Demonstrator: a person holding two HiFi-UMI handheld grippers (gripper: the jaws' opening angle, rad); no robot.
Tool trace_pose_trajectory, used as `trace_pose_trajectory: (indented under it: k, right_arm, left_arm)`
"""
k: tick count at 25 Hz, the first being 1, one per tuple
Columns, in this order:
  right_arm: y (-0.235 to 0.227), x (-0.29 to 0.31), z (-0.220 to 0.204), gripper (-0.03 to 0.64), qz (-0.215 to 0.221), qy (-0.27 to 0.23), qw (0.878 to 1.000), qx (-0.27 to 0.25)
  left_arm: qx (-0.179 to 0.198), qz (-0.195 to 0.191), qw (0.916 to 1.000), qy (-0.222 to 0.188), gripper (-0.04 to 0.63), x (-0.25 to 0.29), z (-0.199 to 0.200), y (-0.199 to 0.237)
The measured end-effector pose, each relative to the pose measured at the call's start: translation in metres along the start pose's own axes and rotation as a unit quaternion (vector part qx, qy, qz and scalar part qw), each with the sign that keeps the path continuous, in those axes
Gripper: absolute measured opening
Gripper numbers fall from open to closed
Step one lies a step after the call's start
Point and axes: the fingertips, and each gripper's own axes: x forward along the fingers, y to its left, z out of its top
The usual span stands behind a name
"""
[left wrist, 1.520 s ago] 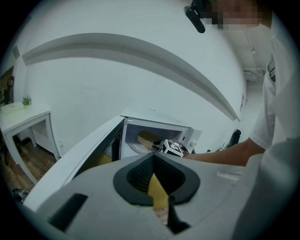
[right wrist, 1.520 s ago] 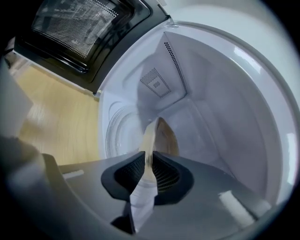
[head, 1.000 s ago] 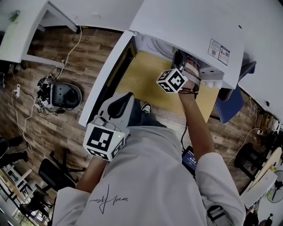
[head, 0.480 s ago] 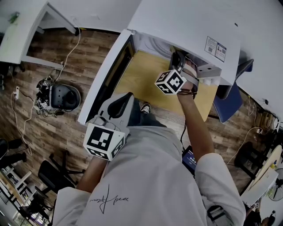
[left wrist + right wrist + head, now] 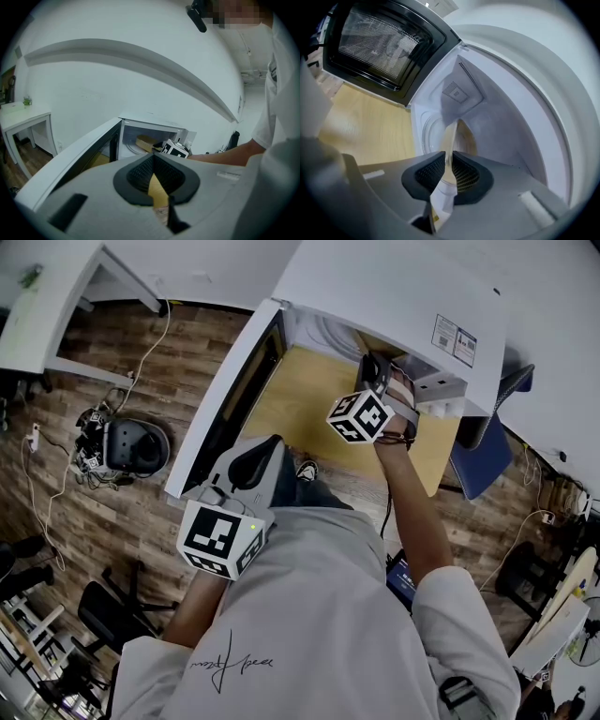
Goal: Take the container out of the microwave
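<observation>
One gripper works: our right gripper (image 5: 451,158) pinches the container (image 5: 449,138) wall inside the microwave (image 5: 511,117) to draw it out. Our left gripper (image 5: 153,158) hangs back, jaws together, empty.

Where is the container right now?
In the right gripper view, the container is inside the microwave, its edge pinched in the right gripper, with the open door to the left.
</observation>
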Motion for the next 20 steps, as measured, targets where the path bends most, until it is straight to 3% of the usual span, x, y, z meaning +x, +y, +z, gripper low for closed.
trace_pose_trajectory:
  k: [20]
  right_arm:
    - [0.006,-0.027,-0.009,0.06,0.025,-0.005,0.999,0.032]
  left_arm:
    - [0.002,-0.01,0.9999,-0.006,-0.008,-0.007,-0.005,-0.016]
